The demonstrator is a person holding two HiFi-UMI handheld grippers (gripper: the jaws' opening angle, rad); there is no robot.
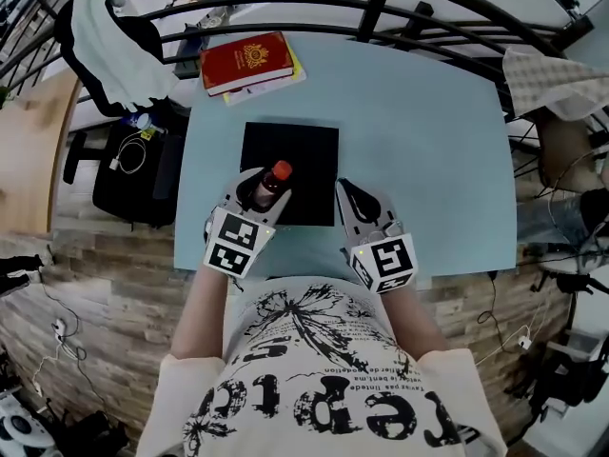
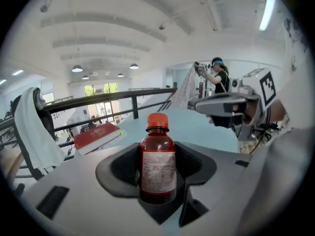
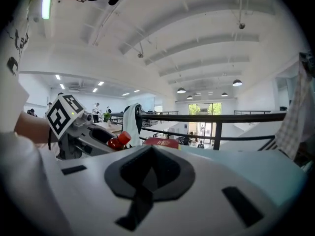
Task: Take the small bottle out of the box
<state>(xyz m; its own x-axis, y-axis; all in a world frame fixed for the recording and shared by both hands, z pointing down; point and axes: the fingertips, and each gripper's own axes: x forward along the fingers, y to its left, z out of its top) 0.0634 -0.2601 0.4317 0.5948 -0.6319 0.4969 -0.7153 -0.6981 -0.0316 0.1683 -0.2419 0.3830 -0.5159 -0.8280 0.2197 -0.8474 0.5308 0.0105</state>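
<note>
Near the front edge of the tabletop (image 1: 428,160), the left gripper (image 1: 266,190) pinches the small bottle (image 1: 273,181) around its middle, and the red cap sticks up. The bottle stands straight between the jaws, over the near left part of the black box (image 1: 304,160). This looks like the lifting step: the bottle seems to be out of the box, or nearly so. Next, the bottle likely needs to go sideways past the box's edge and down onto bare tabletop, kept upright. The right gripper (image 1: 348,194) hangs just beside the box's right edge, its jaws pressed together on nothing. Both forearms reach forward from the body. Farther off, a red book (image 1: 245,62) lies by the far edge.
</note>
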